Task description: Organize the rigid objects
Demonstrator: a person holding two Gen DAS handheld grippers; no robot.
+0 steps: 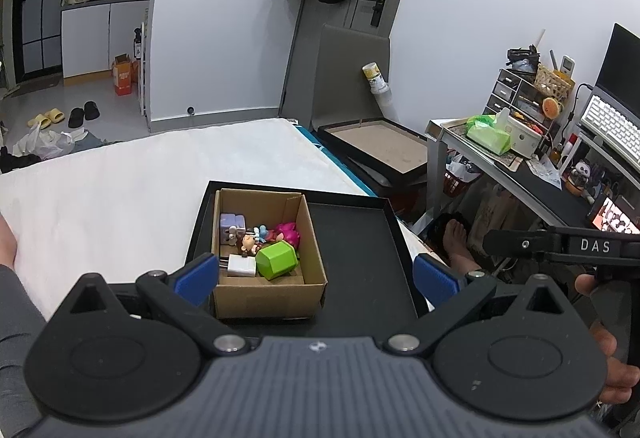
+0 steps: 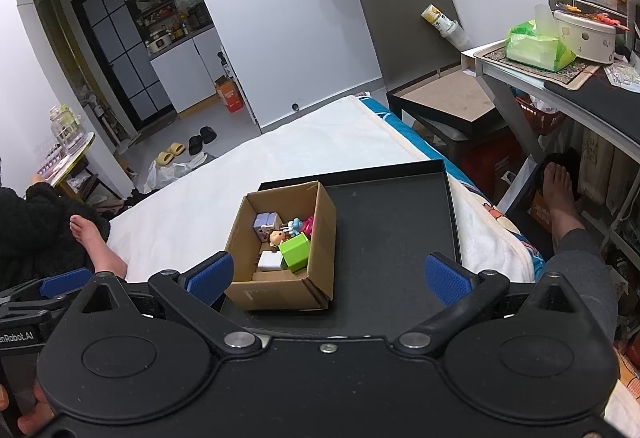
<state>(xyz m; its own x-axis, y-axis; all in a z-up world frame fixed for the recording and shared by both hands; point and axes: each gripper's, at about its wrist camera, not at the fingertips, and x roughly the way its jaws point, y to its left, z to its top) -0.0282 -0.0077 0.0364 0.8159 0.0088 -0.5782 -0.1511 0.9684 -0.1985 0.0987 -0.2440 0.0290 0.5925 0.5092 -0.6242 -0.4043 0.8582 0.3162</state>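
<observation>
A small cardboard box (image 1: 256, 294) stands in the left part of a black tray (image 1: 360, 238) on the white bed. It holds a green block (image 1: 277, 260), a white charger (image 1: 242, 265), a purple-white cube (image 1: 232, 225), a pink toy (image 1: 287, 232) and small figurines (image 1: 251, 241). My left gripper (image 1: 316, 276) is open and empty, just in front of the box. In the right wrist view the box (image 2: 280, 290), tray (image 2: 392, 230) and green block (image 2: 295, 250) show too. My right gripper (image 2: 328, 274) is open and empty, above the tray's near edge.
The white bed (image 1: 120, 190) stretches left and back. A desk (image 1: 520, 166) with tissue pack, drawers and keyboard stands at right, and a bare foot (image 2: 560, 194) rests below it. Another black tray (image 1: 380, 148) lies on the floor beyond. A person's foot (image 2: 96, 242) is at left.
</observation>
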